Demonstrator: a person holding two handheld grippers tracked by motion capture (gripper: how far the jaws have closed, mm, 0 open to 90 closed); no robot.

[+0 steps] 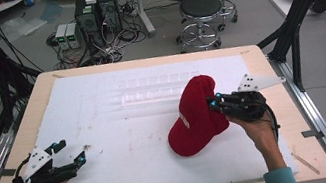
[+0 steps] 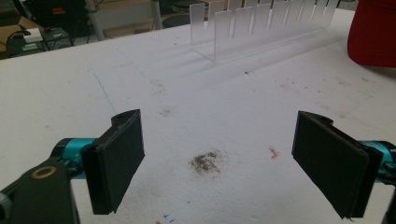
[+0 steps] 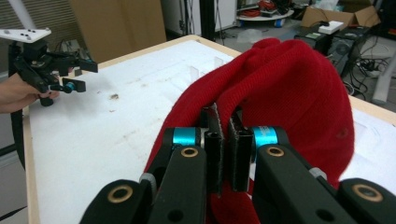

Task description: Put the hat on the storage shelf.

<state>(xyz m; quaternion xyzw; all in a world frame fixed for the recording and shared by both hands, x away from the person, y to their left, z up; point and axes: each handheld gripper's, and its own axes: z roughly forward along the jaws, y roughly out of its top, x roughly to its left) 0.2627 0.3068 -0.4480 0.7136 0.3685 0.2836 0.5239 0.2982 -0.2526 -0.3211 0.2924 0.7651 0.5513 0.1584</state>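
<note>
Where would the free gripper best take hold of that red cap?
Probably the stiff brim of the red cap, approached from the left side: it juts toward the open left gripper, flat and thin enough for the jaws. The right gripper already pinches the soft crown.

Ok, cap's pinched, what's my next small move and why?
Probably carry the red knitted cap toward the clear slotted acrylic rack: the right tongs are shut on its fabric, its brim near the white foam board, and the left tongs are open.
</note>
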